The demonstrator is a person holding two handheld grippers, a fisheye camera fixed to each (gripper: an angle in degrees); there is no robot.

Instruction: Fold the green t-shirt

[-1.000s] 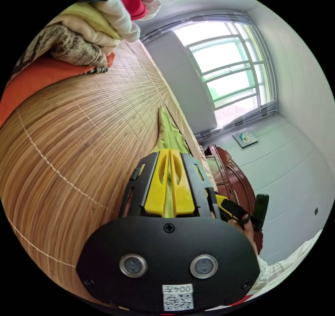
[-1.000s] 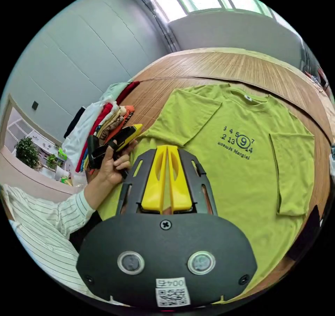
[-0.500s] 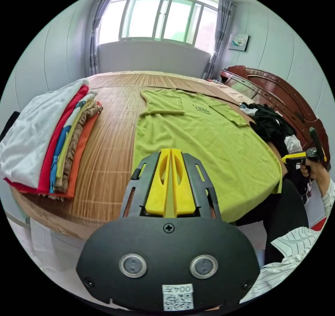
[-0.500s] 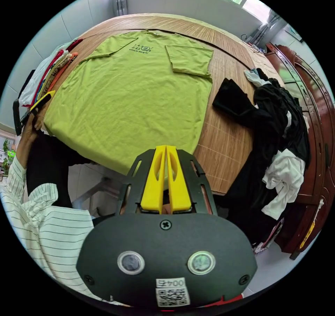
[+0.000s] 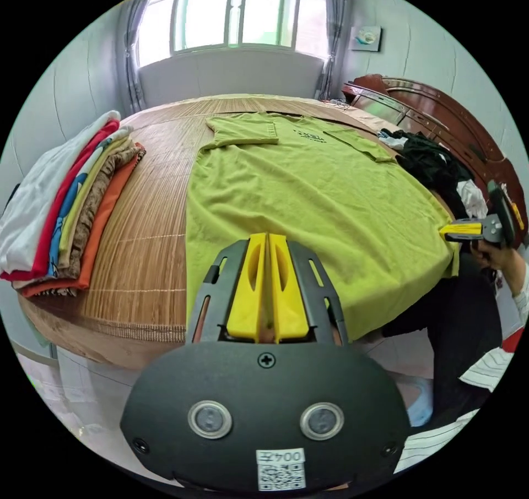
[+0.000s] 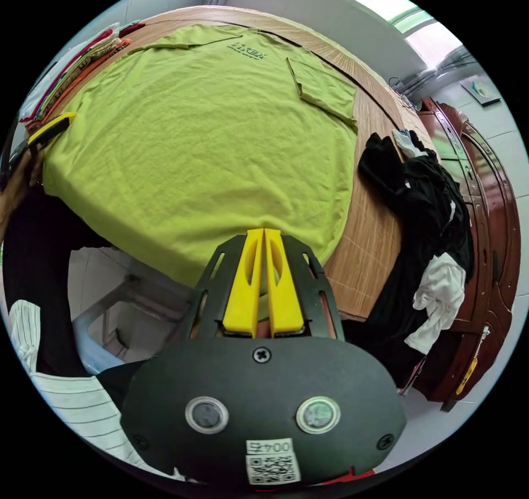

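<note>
Hem of green t-shirt hidden behind left gripper.

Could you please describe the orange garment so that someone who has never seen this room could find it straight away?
Start at the bamboo-matted surface where the green t-shirt lies spread flat. Beside the shirt, near the mat's edge, sits a stack of folded clothes. The orange garment is the bottom layer of that stack, on the side nearest the shirt, under a brown patterned piece.

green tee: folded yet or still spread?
Mostly spread: the green t-shirt lies flat on the bamboo mat, only both sleeves folded in, hem hanging over the edge.
</note>
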